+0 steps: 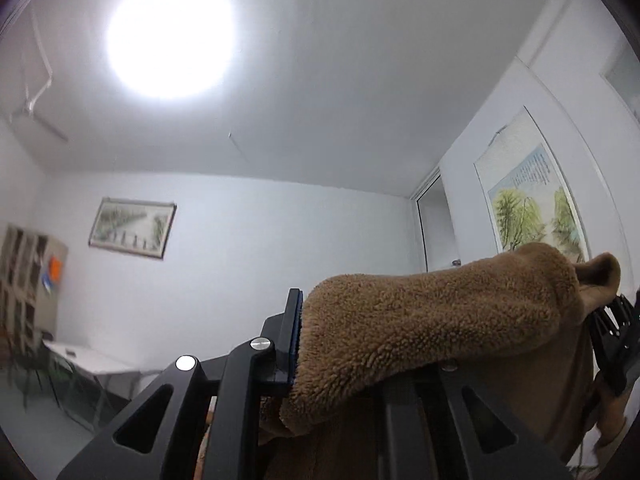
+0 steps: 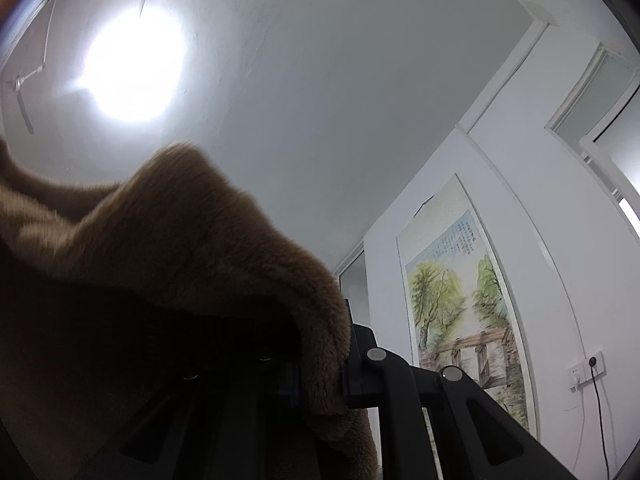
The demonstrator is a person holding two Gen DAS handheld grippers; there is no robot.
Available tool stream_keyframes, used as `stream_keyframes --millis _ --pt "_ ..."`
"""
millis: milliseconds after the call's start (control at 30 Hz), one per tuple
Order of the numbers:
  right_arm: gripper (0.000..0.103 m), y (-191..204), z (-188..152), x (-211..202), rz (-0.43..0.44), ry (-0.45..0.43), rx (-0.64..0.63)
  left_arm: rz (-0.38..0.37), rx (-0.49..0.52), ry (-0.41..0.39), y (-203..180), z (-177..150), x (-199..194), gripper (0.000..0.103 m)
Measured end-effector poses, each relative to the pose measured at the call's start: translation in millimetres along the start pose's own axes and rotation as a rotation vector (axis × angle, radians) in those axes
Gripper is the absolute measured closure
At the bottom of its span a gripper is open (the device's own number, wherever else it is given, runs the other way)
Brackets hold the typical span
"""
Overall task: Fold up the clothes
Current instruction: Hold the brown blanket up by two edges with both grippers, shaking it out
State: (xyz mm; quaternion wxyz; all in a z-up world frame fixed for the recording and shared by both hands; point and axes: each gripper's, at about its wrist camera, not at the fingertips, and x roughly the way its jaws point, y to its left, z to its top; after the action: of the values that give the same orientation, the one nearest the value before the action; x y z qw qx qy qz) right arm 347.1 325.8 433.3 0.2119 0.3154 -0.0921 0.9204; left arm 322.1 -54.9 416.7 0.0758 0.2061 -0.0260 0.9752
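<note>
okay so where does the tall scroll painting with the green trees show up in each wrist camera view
Left wrist view: the scroll painting hangs on the wall at the right edge, just above the brown fleece garment.
Right wrist view: the scroll painting fills the lower right, right of the garment.
Shared landmark: the bright ceiling light, upper left in both.

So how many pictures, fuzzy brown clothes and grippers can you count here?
Wall pictures: 2, a framed picture and a tree scroll
Fuzzy brown garment: 1
Hand-held grippers: 2, left hand-held gripper and right hand-held gripper
Total: 5
</note>
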Motion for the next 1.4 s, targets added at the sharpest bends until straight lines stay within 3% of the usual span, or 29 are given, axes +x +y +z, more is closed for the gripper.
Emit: stream_keyframes --millis 167,267,433,633,800,1067,1133,1200,1233,1400 --pt "0.090 -7.1 -11.1 6.0 0.047 0.043 0.053 0.019 -0.004 0.096 11.8 -17.0 10.8 0.085" --pt "0.090 7.0 -15.8 -0.9 0.069 0.055 0.015 0.033 -0.012 0.084 15.9 -13.5 -3.6 0.085" --pt "0.090 4.9 -9.4 -40.4 0.139 -0.010 0.115 0.076 0.039 -0.020 11.4 14.5 -9.9 0.084" --pt "0.090 34.7 -38.4 -67.9 0.507 0.151 0.115 0.173 0.015 -0.029 45.3 39.0 -10.1 0.084" --pt "0.090 62.4 -76.1 -128.8 0.678 0.221 0.135 0.222 0.084 0.010 35.7 43.9 19.5 0.085" --pt "0.089 99.9 -122.6 -198.7 0.884 0.348 0.248 0.221 0.213 0.070 -15.0 32.8 69.0 0.085" --pt "0.079 103.4 -129.4 -206.7 0.940 0.373 0.275 0.222 0.222 0.074 -23.1 32.7 75.4 0.085" --pt "0.043 101.9 -136.8 -210.4 0.969 0.396 0.304 0.227 0.222 0.071 -28.6 33.5 79.4 0.084" --pt "0.018 99.8 -140.9 -211.4 0.975 0.407 0.322 0.229 0.222 0.069 -31.4 33.9 81.5 0.084" --pt "0.017 92.8 -156.8 -205.3 0.975 0.480 0.363 0.227 0.220 0.065 -42.0 29.2 90.3 0.084"
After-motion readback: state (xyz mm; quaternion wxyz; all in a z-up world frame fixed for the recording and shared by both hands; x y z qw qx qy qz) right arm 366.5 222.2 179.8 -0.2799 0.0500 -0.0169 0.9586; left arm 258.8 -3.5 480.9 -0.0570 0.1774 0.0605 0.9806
